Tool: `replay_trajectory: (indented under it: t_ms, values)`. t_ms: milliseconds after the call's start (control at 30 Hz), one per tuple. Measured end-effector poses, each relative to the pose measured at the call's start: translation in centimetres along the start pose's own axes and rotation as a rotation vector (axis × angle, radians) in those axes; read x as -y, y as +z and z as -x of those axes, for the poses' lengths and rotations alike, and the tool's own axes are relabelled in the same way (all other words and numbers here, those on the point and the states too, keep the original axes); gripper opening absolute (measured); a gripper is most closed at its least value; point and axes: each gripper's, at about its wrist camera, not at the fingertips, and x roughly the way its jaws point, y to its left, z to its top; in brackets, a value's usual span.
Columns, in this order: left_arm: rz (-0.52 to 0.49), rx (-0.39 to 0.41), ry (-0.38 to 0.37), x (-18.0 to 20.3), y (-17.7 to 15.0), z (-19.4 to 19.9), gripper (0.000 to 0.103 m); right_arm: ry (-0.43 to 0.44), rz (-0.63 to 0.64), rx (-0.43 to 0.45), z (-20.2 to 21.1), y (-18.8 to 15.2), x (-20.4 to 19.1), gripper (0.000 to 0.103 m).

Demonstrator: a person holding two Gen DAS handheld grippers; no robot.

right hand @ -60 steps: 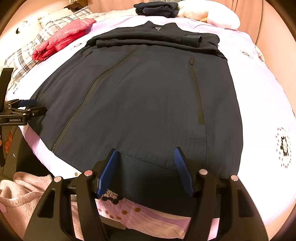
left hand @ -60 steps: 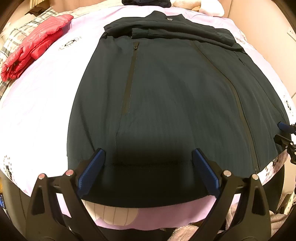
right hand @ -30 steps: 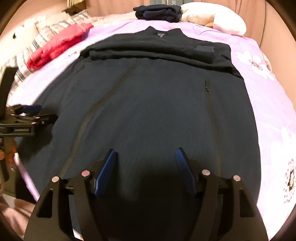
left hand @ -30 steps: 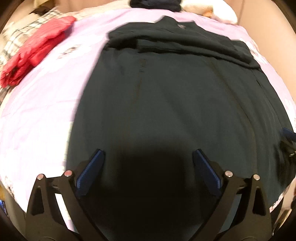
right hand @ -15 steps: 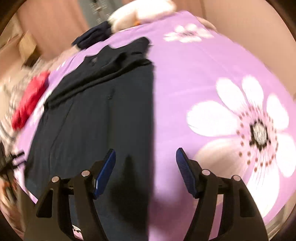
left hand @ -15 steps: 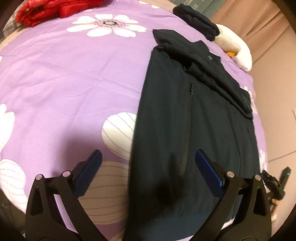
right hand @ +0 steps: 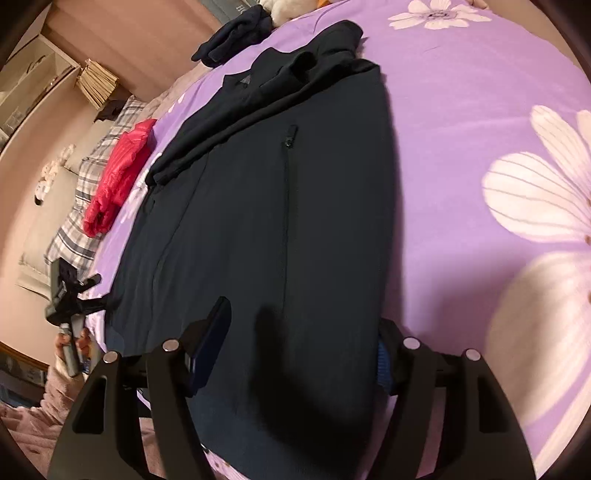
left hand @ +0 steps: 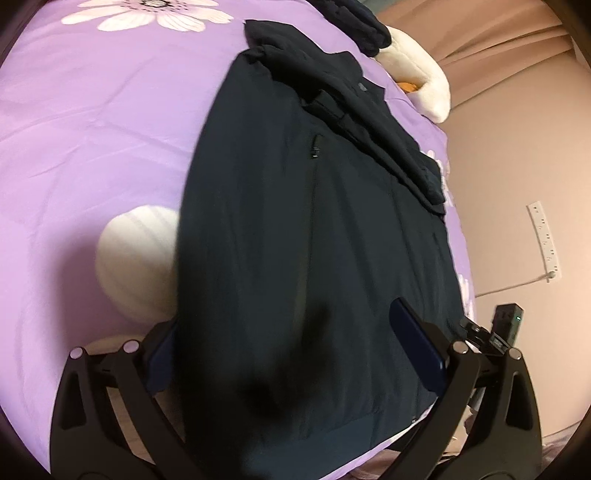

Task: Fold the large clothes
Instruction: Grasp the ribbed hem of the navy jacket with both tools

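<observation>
A large dark navy jacket point(left hand: 295, 229) lies flat on the purple flowered bedspread point(left hand: 92, 129), sleeves folded across the chest, hem toward me. My left gripper point(left hand: 295, 354) is open, its jaws straddling the jacket's left hem corner, the left pad under the side edge. My right gripper point(right hand: 299, 347) is open, straddling the right hem corner of the jacket point(right hand: 280, 221), its right pad tucked beneath the edge. Each gripper shows in the other's view: the right one point(left hand: 498, 336), the left one point(right hand: 70, 295).
A red garment point(right hand: 118, 177) lies on a plaid pillow point(right hand: 74, 236) at the left. A folded dark garment point(right hand: 232, 33) and a white plush toy point(left hand: 424, 85) sit at the head of the bed. A wall point(left hand: 517, 147) runs along the right side.
Both grippers moved apart from the middle of the hem to the jacket's two bottom corners and turned inward, dropping low over the side edges. Both stayed open.
</observation>
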Motion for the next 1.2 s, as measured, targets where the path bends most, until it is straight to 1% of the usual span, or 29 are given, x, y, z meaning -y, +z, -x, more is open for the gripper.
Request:
replay_trajectory:
  t_ms: [67, 200, 267, 367, 467, 567, 633, 700, 767, 833, 900, 933, 1033, 1133, 1200]
  values:
    - [0.012, -0.012, -0.042, -0.1, 0.6, -0.5, 0.101, 0.022, -0.008, -0.007, -0.5, 0.8, 0.1, 0.069]
    - [0.034, -0.020, -0.080, -0.2, 1.3, -1.1, 0.101, 0.043, -0.006, -0.026, -1.7, 2.6, -0.2, 0.069]
    - [0.048, -0.014, -0.119, -0.3, 1.2, -1.1, 0.101, 0.053, -0.001, -0.034, -2.0, 3.1, -0.4, 0.070]
    - [0.039, -0.024, -0.171, -0.2, 0.5, -0.9, 0.101, 0.080, -0.015, -0.040, -2.1, 3.2, -0.3, 0.070]
    - [0.011, -0.037, -0.168, -0.2, -0.6, -0.5, 0.101, 0.111, -0.027, -0.057, -1.9, 2.4, 0.0, 0.070]
    - [0.000, -0.048, -0.193, -0.3, -1.9, 0.3, 0.101, 0.123, -0.023, -0.074, -1.1, 1.2, 0.1, 0.070]
    - [-0.006, -0.055, -0.197, -0.2, -2.7, 0.6, 0.101, 0.134, -0.034, -0.086, -0.2, 0.2, 0.3, 0.070]
    - [-0.011, -0.052, -0.203, -0.2, -3.4, 1.1, 0.101, 0.138, -0.042, -0.096, 0.2, -0.5, 0.4, 0.070]
    - [-0.010, -0.046, -0.223, 0.0, -3.7, 1.4, 0.101, 0.143, -0.049, -0.102, 0.8, -1.4, 0.4, 0.070]
    - [-0.016, -0.046, -0.232, 0.1, -3.9, 1.4, 0.101, 0.140, -0.052, -0.096, 1.2, -1.9, 0.4, 0.070]
    - [-0.025, -0.058, -0.203, -0.1, -4.0, 1.3, 0.101, 0.146, -0.069, -0.107, 1.4, -2.2, 0.7, 0.070]
    - [-0.022, -0.066, -0.200, -0.4, -4.0, 1.2, 0.101, 0.145, -0.070, -0.121, 1.5, -2.4, 0.8, 0.070]
    - [-0.020, -0.074, -0.221, -0.6, -4.0, 1.4, 0.101, 0.134, -0.050, -0.135, 1.9, -3.1, 0.8, 0.070]
    - [-0.019, -0.085, -0.232, -0.6, -4.9, 1.6, 0.101, 0.138, -0.062, -0.126, 2.0, -3.5, 0.8, 0.070]
    - [-0.015, -0.085, -0.243, -0.6, -5.4, 1.6, 0.101, 0.142, -0.073, -0.122, 1.4, -2.9, 0.6, 0.070]
